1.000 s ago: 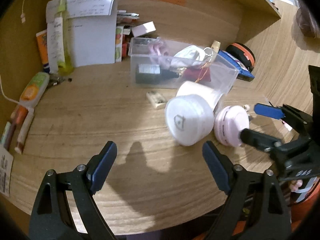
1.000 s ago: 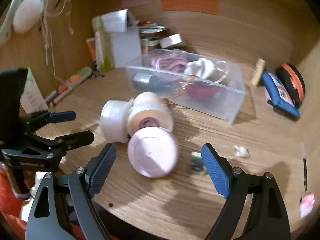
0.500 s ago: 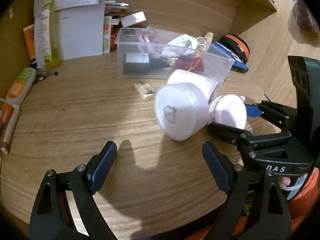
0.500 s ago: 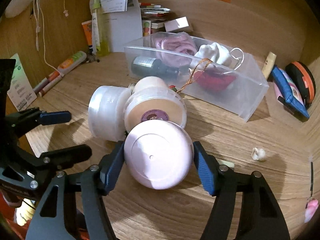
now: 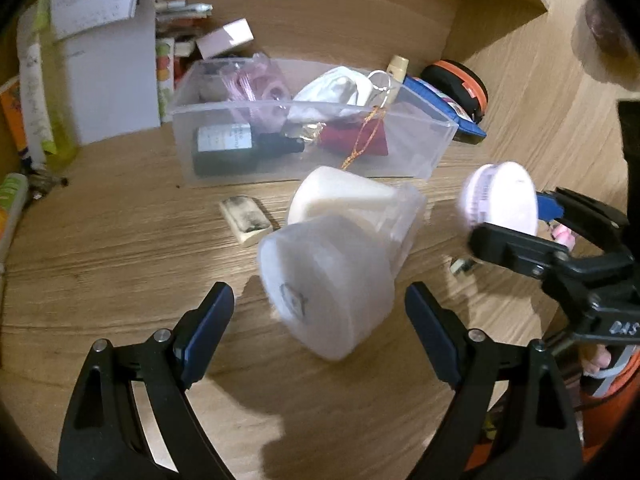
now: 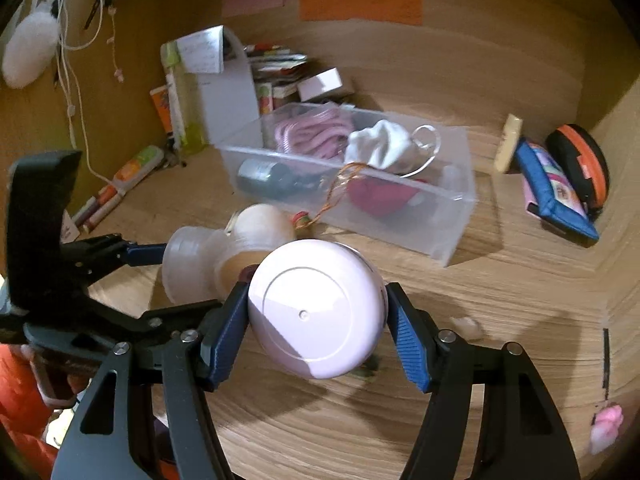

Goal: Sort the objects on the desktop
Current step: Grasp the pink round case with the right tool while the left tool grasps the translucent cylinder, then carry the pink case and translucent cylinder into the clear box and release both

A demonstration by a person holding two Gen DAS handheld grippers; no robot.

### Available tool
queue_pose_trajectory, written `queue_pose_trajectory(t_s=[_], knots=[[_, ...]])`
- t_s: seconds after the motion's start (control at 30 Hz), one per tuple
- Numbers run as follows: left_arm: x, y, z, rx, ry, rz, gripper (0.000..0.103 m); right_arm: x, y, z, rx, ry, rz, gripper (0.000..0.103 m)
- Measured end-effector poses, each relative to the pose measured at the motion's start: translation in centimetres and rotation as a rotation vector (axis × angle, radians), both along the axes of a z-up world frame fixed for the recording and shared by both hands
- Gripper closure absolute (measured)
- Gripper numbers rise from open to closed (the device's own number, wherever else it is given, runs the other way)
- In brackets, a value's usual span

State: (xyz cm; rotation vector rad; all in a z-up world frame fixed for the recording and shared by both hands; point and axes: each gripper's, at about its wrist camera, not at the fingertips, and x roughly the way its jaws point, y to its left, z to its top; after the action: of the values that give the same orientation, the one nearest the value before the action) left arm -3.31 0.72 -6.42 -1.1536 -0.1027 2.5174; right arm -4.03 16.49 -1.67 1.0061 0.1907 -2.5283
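Pale pink, the round jar [image 6: 316, 314] sits clamped between the right gripper [image 6: 316, 320] fingers, lifted clear of the tabletop [image 6: 520, 300] presumably for the clear bin [image 6: 452, 220], while the left gripper [image 5: 320, 316] gapes wide around the frosted white tub [image 5: 328, 292].

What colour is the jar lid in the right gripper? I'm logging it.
Pale pink jar lid; clearest in the right wrist view.
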Motion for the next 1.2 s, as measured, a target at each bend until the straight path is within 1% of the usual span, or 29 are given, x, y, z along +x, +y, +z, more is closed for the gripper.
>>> queue_pose_trajectory(t_s=[0.1, 0.17, 0.27, 0.43, 0.47, 0.5, 0.53, 0.57, 0.63, 0.67, 0.7, 0.77, 0.9, 1.1, 1.2], knots=[[-0.4, -0.1, -0.1, 0.022, -0.016, 0.012, 0.016, 0.0, 0.7, 0.3, -0.012, -0.001, -0.016, 0.04], [0.0, -0.5, -0.1, 0.03, -0.007, 0.021, 0.02, 0.0, 1.1, 0.3, -0.021, -0.004, -0.022, 0.04], [0.9, -1.8, -0.1, 0.035, 0.001, 0.051, 0.022, 0.0, 1.5, 0.3, -0.029, -0.009, -0.021, 0.04], [1.9, -3.2, 0.4, 0.007, 0.04, 0.098, 0.026, -0.3, 1.7, 0.1, -0.051, -0.026, -0.012, 0.04], [1.8, -3.2, 0.4, 0.005, 0.045, 0.105, 0.029, -0.4, 1.6, 0.0, -0.056, -0.026, -0.011, 0.04], [1.5, -3.1, 0.4, 0.006, 0.043, 0.106, 0.036, -0.4, 1.6, 0.0, -0.061, -0.028, -0.009, 0.04], [1.2, -3.0, 0.4, 0.008, 0.038, 0.105, 0.04, -0.5, 1.5, -0.1, -0.068, -0.031, -0.007, 0.04], [0.7, -2.7, 0.4, 0.009, 0.034, 0.099, 0.046, -0.5, 1.5, -0.1, -0.073, -0.033, -0.006, 0.04], [0.0, -2.3, 0.4, -0.001, 0.038, 0.098, 0.05, -0.5, 1.4, -0.3, -0.077, -0.04, -0.006, 0.04], [-0.4, -1.9, 0.5, -0.011, 0.045, 0.102, 0.055, -0.6, 1.3, -0.4, -0.077, -0.044, -0.005, 0.04], [-0.6, -1.7, 0.5, -0.014, 0.05, 0.098, 0.063, -0.6, 1.4, -0.5, -0.08, -0.054, -0.005, 0.04], [-1.1, -1.2, 0.7, -0.02, 0.061, 0.104, 0.071, -0.6, 1.5, -0.6, -0.087, -0.064, -0.007, 0.04], [-1.3, -0.7, 0.9, -0.066, 0.112, 0.153, 0.073, -0.8, 1.7, -0.5, -0.082, -0.06, -0.019, 0.04], [-0.9, -1.2, 1.1, -0.052, 0.128, 0.168, 0.074, -1.0, 1.6, 0.2, -0.082, -0.02, -0.015, 0.04], [-0.5, -1.5, 1.9, -0.054, 0.158, 0.169, 0.074, -1.2, 1.4, 0.8, -0.087, -0.004, -0.006, 0.04]])
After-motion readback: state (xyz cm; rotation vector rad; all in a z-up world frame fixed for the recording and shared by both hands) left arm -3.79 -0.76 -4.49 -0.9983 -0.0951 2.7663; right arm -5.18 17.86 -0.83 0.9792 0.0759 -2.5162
